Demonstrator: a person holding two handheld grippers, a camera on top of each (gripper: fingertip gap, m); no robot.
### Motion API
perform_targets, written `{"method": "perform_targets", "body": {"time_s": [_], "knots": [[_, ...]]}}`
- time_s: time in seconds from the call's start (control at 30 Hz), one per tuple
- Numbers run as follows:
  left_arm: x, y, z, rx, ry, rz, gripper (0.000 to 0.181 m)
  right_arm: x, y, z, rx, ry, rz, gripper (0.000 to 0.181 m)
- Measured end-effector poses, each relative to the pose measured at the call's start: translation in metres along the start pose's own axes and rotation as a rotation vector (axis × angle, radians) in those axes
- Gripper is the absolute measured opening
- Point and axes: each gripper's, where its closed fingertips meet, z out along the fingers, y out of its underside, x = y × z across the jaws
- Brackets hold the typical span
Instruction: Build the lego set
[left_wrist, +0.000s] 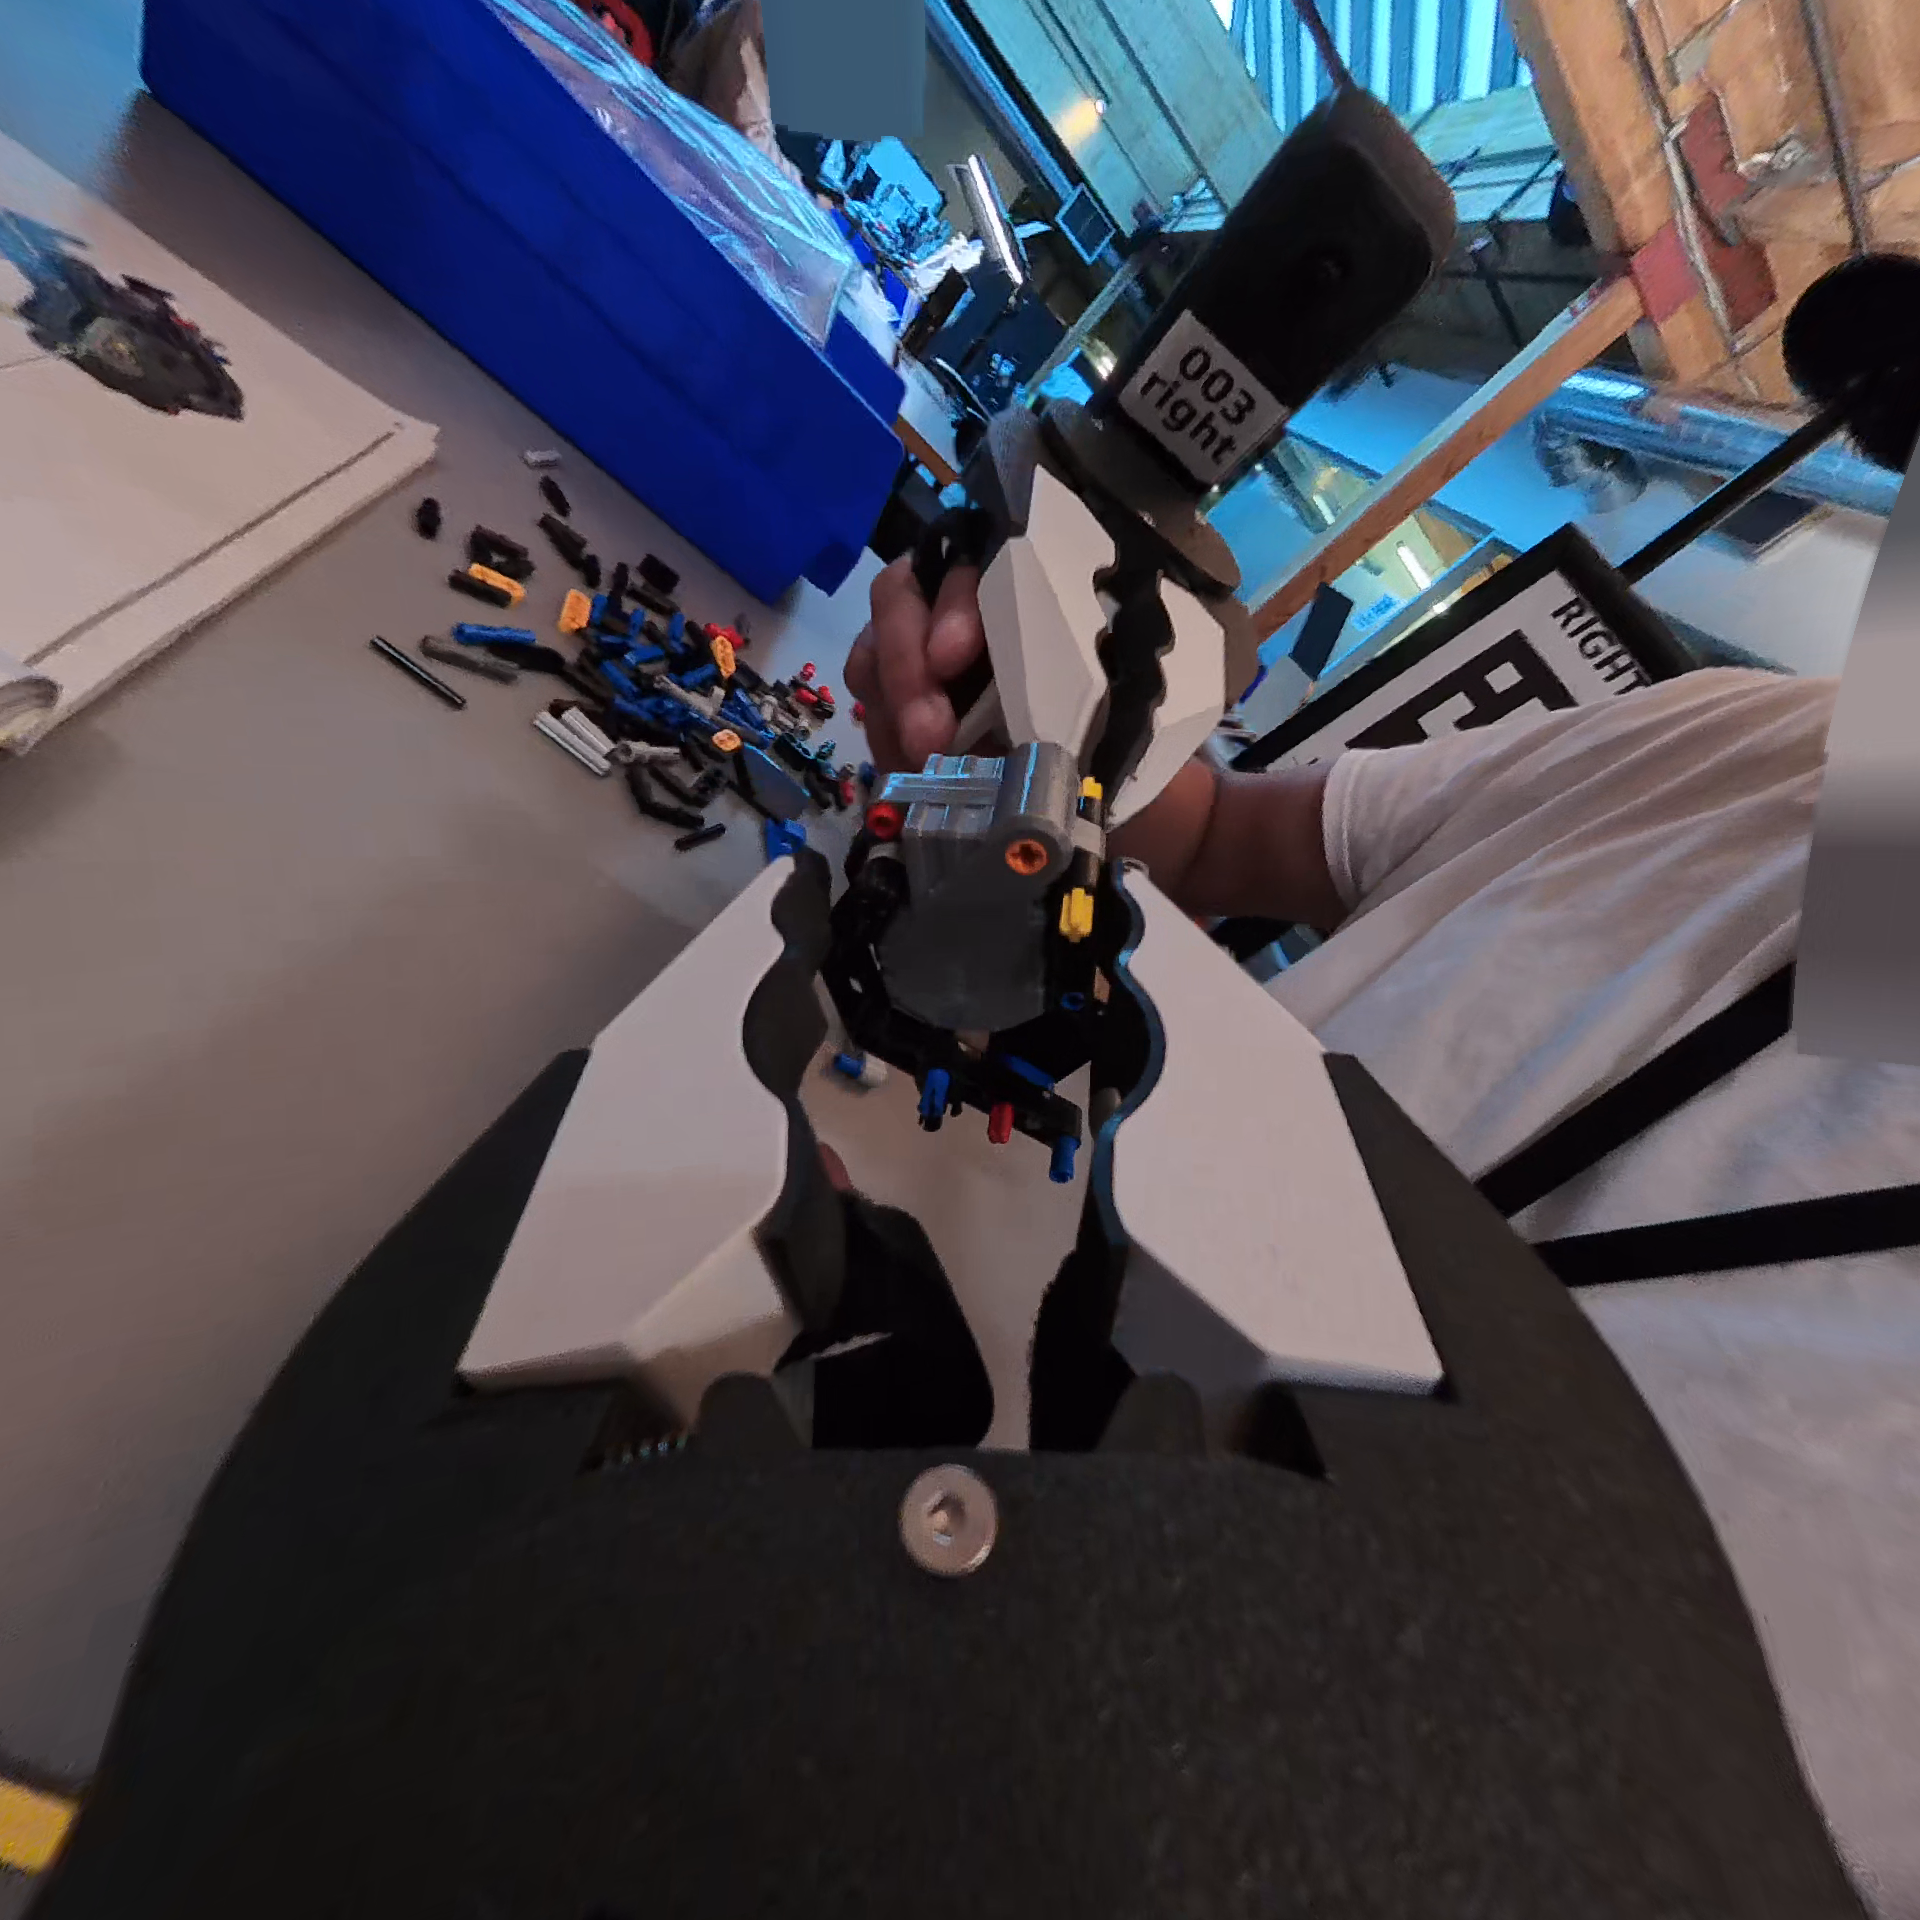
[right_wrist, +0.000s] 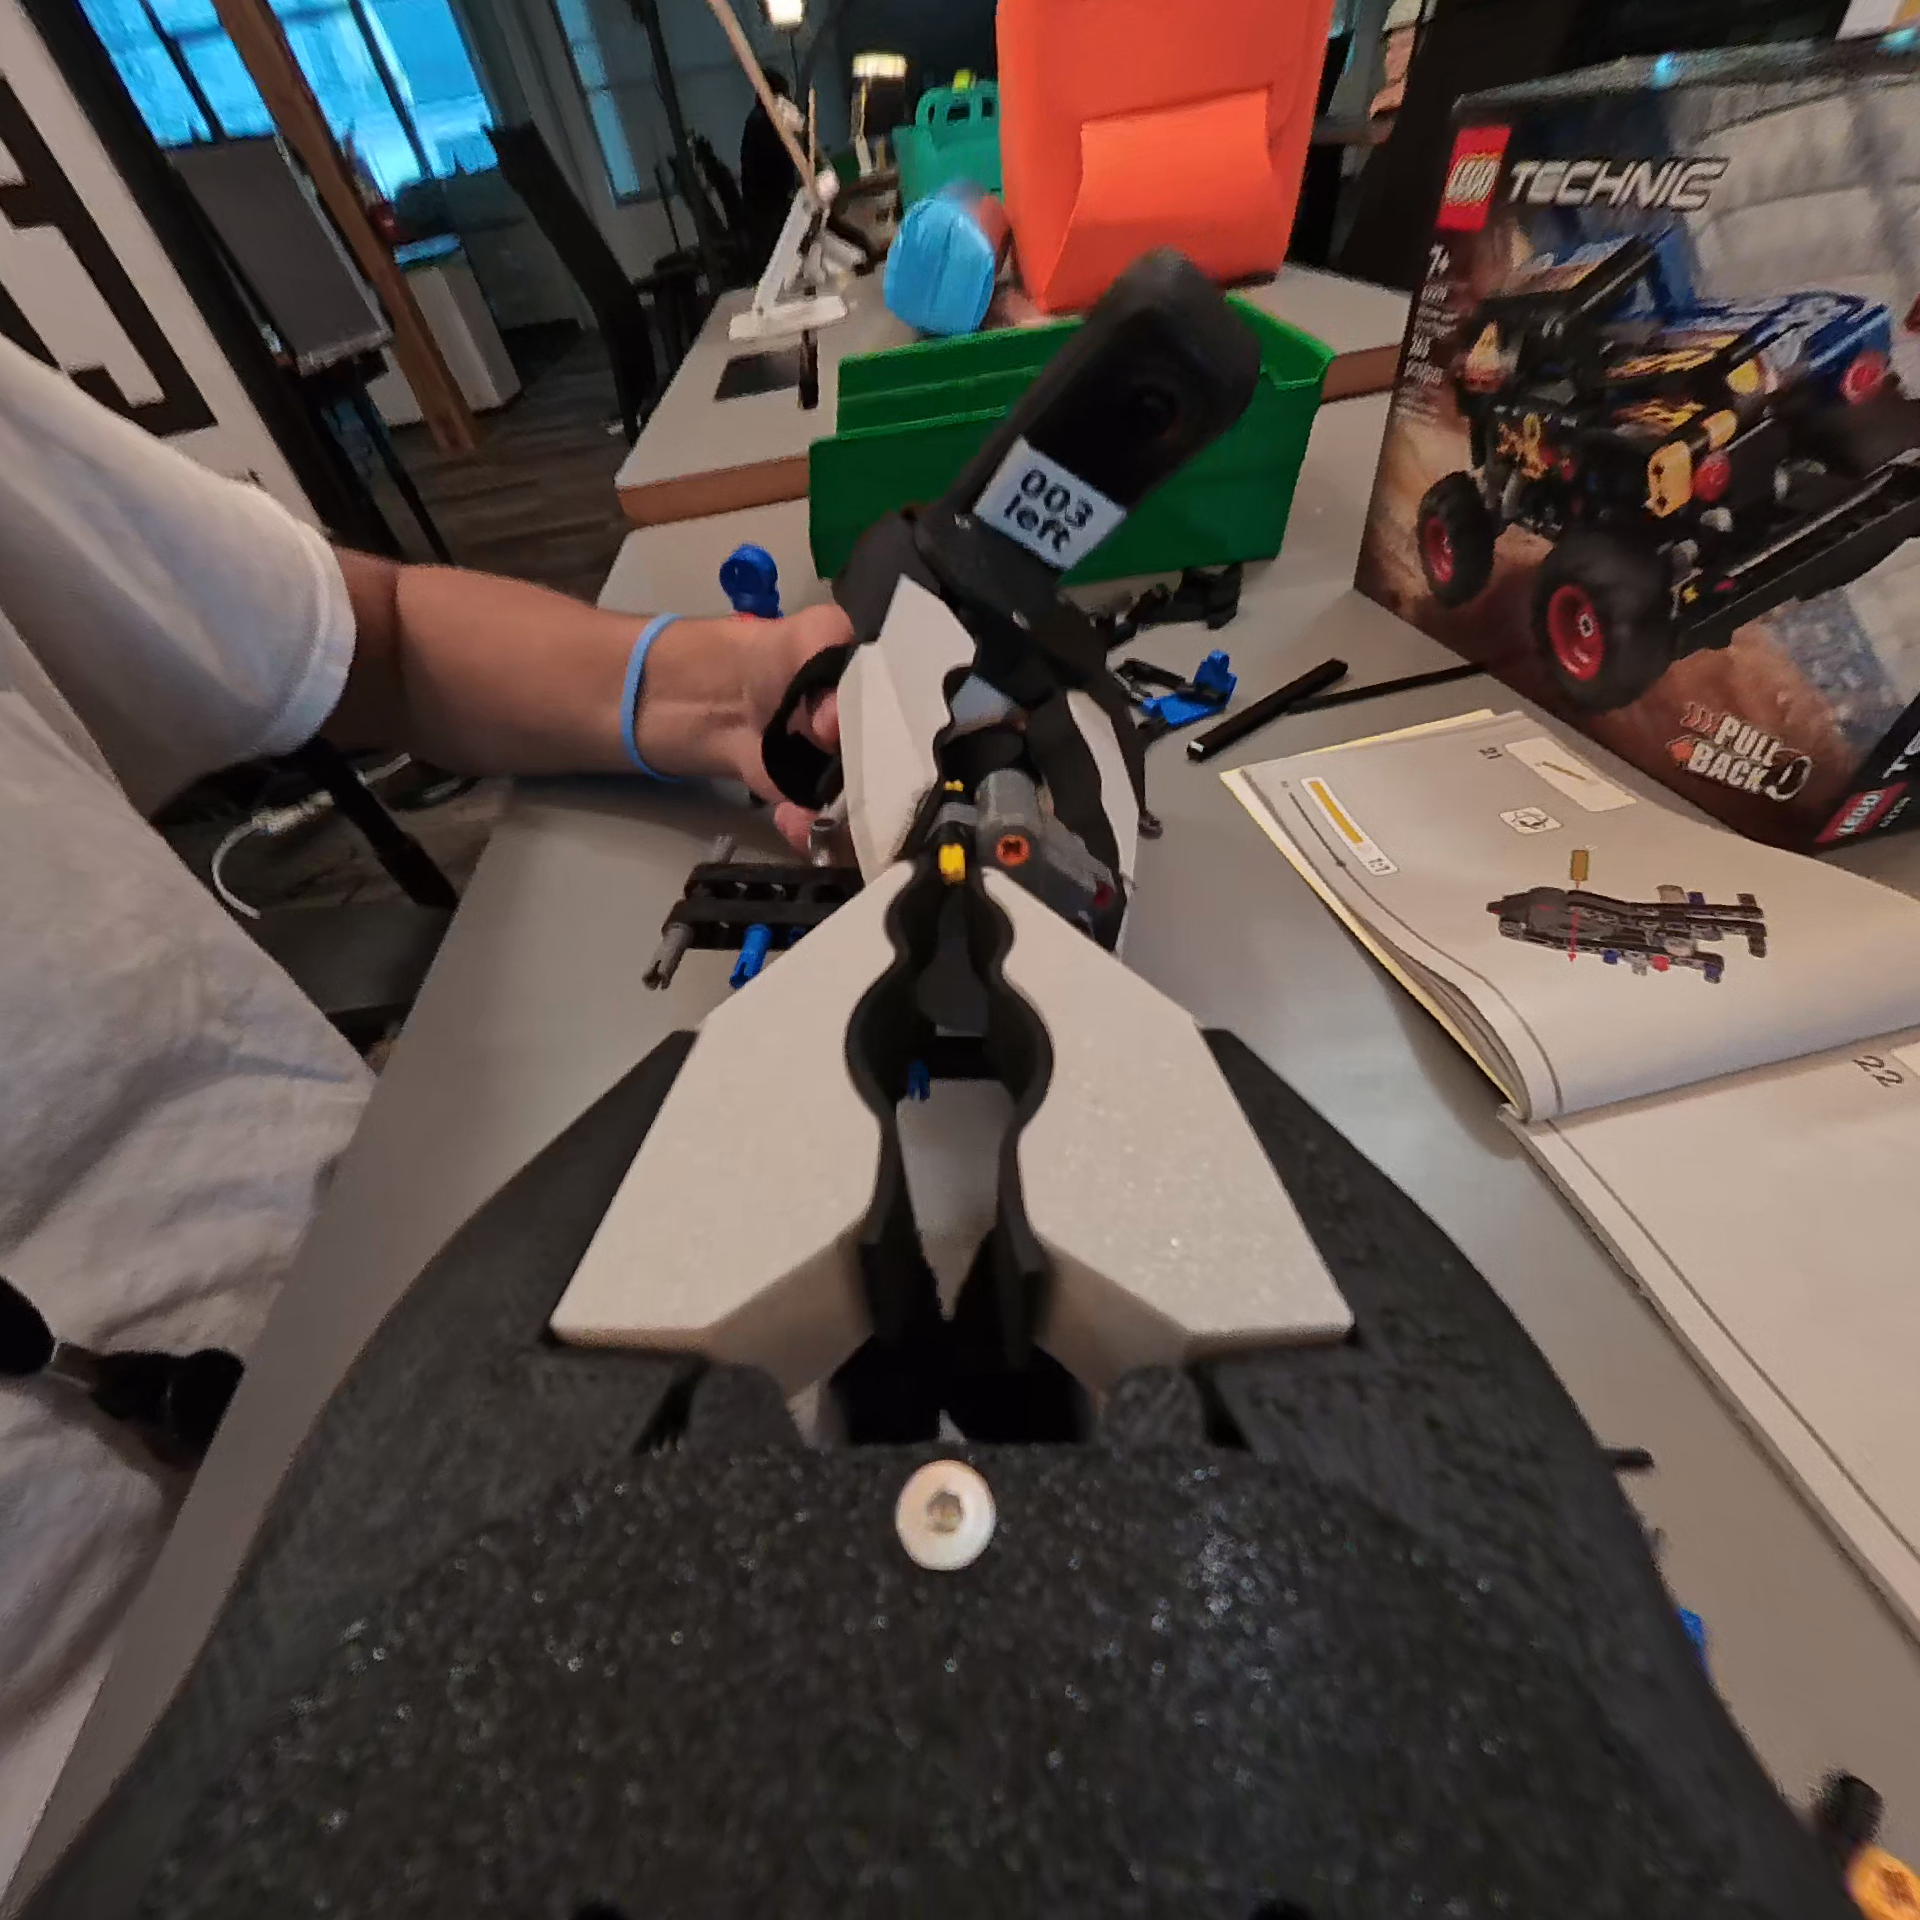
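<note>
Lego assembly (left_wrist: 971, 935) upright between left tongs (left_wrist: 961, 883), motor end up.

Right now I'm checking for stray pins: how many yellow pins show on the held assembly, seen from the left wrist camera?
2: one yellow pin on the grey motor block's right side, another higher by its top corner. Others may be hidden.

Printed lettering and numerals, legible but not transcribed here, on white sticker (left_wrist: 1195, 405) below black camera housing (left_wrist: 1320, 260) -- also cardboard toy-truck box (right_wrist: 1662, 416), open paper instruction booklet (right_wrist: 1610, 914), black-and-white signboard (left_wrist: 1507, 675).
</note>
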Motion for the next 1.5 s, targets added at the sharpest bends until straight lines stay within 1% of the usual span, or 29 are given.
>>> {"method": "perform_targets", "body": {"time_s": [0.03,0.07,0.1,0.13,0.17,0.2,0.23,0.3,0.37,0.43,0.5,0.57,0.7,0.73,0.8,0.87,0.9,0.93,1.0,1.07,1.13,1.2,1.23,1.37,1.43,1.5], "knots": [[-0.001,0.0,-0.001,-0.004,-0.021,0.029,0.05,0.005,0.003,-0.003,-0.042,0.02,-0.024,0.015],[-0.003,-0.001,-0.004,-0.017,-0.047,0.053,0.05,0.012,0.007,-0.01,-0.088,0.054,-0.057,0.021],[-0.007,-0.002,-0.009,-0.02,-0.082,0.08,0.05,0.015,0.013,-0.019,-0.14,0.052,-0.087,0.02],[-0.011,-0.006,-0.015,-0.007,-0.119,0.104,0.05,0.007,0.027,-0.026,-0.228,-0.02,-0.108,0.023],[-0.014,-0.009,-0.02,0.004,-0.146,0.121,0.05,-0.005,0.049,-0.032,-0.344,-0.122,-0.115,0.034],[-0.018,-0.011,-0.026,0.006,-0.175,0.141,0.05,-0.011,0.071,-0.036,-0.45,-0.173,-0.11,0.042],[-0.023,-0.012,-0.03,0.007,-0.212,0.161,0.05,-0.012,0.087,-0.035,-0.519,-0.182,-0.113,0.042],[-0.035,-0.012,-0.035,0.004,-0.284,0.186,0.05,-0.022,0.11,-0.032,-0.603,-0.252,-0.106,0.039],[-0.041,-0.011,-0.036,0.013,-0.307,0.18,0.05,-0.023,0.127,-0.03,-0.679,-0.264,-0.142,0.036],[-0.042,-0.009,-0.034,0.008,-0.309,0.178,0.05,-0.026,0.124,-0.026,-0.652,-0.264,-0.199,0.025],[-0.042,-0.009,-0.033,0.004,-0.315,0.195,0.05,-0.022,0.128,-0.027,-0.681,-0.229,-0.242,0.021],[-0.038,-0.009,-0.031,0.011,-0.294,0.202,0.049,-0.019,0.126,-0.023,-0.665,-0.205,-0.257,0.011],[-0.026,-0.01,-0.026,0.033,-0.219,0.202,0.049,-0.007,0.123,-0.02,-0.645,-0.146,-0.263,0.009],[-0.022,-0.01,-0.025,0.037,-0.193,0.196,0.05,-0.007,0.113,-0.019,-0.595,-0.15,-0.243,0.008],[-0.008,-0.011,-0.023,0.055,-0.102,0.162,0.05,-0.01,0.074,-0.018,-0.389,-0.189,-0.139,0.007],[0.006,-0.016,-0.022,0.096,-0.009,0.133,0.05,-0.01,0.034,-0.025,-0.177,-0.213,-0.045,0.007],[0.009,-0.017,-0.022,0.108,0.015,0.128,0.049,-0.008,0.024,-0.028,-0.113,-0.218,-0.015,0.007],[0.01,-0.017,-0.021,0.111,0.019,0.131,0.049,-0.005,0.028,-0.029,-0.142,-0.211,-0.004,0.007],[0.008,-0.013,-0.019,0.084,0.006,0.132,0.049,-0.003,0.066,-0.028,-0.36,-0.196,-0.044,0.007],[0.004,-0.011,-0.018,0.073,-0.019,0.128,0.049,-0.023,0.092,-0.032,-0.509,-0.285,-0.125,0.007],[-0.001,-0.008,-0.018,0.048,-0.049,0.135,0.049,-0.036,0.111,-0.039,-0.631,-0.314,-0.27,0.007],[-0.007,-0.006,-0.018,0.03,-0.091,0.151,0.049,-0.043,0.122,-0.043,-0.686,-0.309,-0.399,0.007],[-0.009,-0.005,-0.018,0.025,-0.097,0.15,0.049,-0.046,0.126,-0.043,-0.704,-0.319,-0.432,0.007],[-0.013,-0.004,-0.017,0.016,-0.12,0.145,0.049,-0.054,0.137,-0.043,-0.755,-0.368,-0.393,0.007],[-0.014,-0.003,-0.017,0.009,-0.134,0.157,0.049,-0.056,0.136,-0.041,-0.742,-0.374,-0.393,0.008],[-0.013,-0.004,-0.018,0.011,-0.136,0.16,0.049,-0.056,0.136,-0.041,-0.749,-0.366,-0.397,0.013]]}}
